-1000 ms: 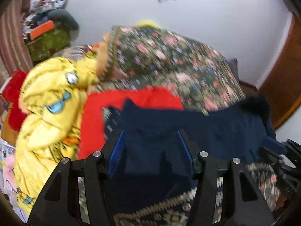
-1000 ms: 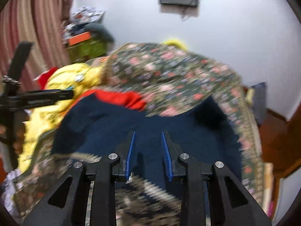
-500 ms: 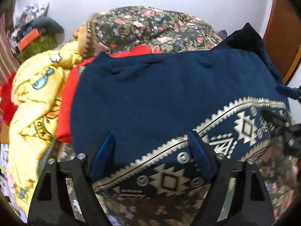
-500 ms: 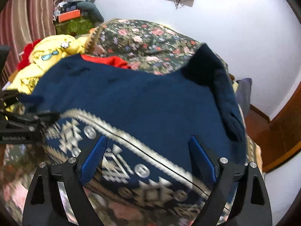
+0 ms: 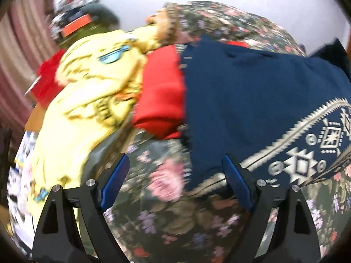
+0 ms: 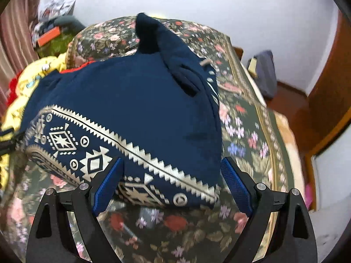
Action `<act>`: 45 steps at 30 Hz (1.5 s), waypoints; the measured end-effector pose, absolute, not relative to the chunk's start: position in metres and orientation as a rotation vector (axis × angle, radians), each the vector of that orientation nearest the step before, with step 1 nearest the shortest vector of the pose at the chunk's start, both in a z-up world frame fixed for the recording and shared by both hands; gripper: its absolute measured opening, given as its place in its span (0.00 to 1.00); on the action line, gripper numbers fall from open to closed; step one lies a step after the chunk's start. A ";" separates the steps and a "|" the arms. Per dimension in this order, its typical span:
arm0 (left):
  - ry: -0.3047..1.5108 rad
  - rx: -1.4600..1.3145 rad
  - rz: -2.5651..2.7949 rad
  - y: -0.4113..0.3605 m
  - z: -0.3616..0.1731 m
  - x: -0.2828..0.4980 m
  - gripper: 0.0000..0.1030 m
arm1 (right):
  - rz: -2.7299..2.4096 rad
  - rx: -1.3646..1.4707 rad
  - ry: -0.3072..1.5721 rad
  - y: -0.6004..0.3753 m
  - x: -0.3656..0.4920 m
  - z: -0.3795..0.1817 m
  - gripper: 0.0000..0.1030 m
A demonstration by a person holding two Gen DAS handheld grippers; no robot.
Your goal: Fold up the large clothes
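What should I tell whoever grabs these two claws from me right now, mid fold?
Left claw: jaws opening, nothing between the pads; it hangs over the floral bedspread at the sweater's left edge.
Right claw: open, empty, jaws either side of the sweater's near right corner.
Navy patterned sweater: lying on the bed, patterned band toward you, one sleeve flopped on top.
Done: sweater laid out and let go.
Left: tuck sleeves, fold it. Yellow garment and red garment wait at the left.

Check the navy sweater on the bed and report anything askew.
One sleeve of the navy sweater lies flopped loosely across the garment's far right side instead of tucked flat, and its patterned hem runs diagonally across the floral bedspread.
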State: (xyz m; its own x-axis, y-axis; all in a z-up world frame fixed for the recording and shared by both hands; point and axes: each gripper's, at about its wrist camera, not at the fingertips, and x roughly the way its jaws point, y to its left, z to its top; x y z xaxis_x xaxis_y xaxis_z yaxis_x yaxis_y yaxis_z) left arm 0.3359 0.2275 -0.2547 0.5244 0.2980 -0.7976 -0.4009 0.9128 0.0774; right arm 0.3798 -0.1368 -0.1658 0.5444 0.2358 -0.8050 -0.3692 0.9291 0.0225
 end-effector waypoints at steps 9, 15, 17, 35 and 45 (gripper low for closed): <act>0.895 -0.401 0.495 0.269 -0.248 0.299 0.84 | 0.293 -0.237 0.870 -0.136 0.351 -0.150 0.86; 0.895 -0.712 0.133 0.246 -0.255 0.299 0.84 | 0.325 -0.265 0.843 -0.127 0.346 -0.145 0.86; 0.900 -0.781 0.039 0.236 -0.262 0.305 0.84 | 0.341 -0.255 0.846 -0.124 0.346 -0.146 0.86; 0.798 -1.220 -0.011 0.245 -0.319 0.382 0.49 | 0.369 -0.254 0.865 -0.112 0.347 -0.155 0.86; 0.707 -0.854 0.148 0.225 -0.226 0.366 0.08 | 0.421 -0.243 0.827 -0.092 0.342 -0.130 0.86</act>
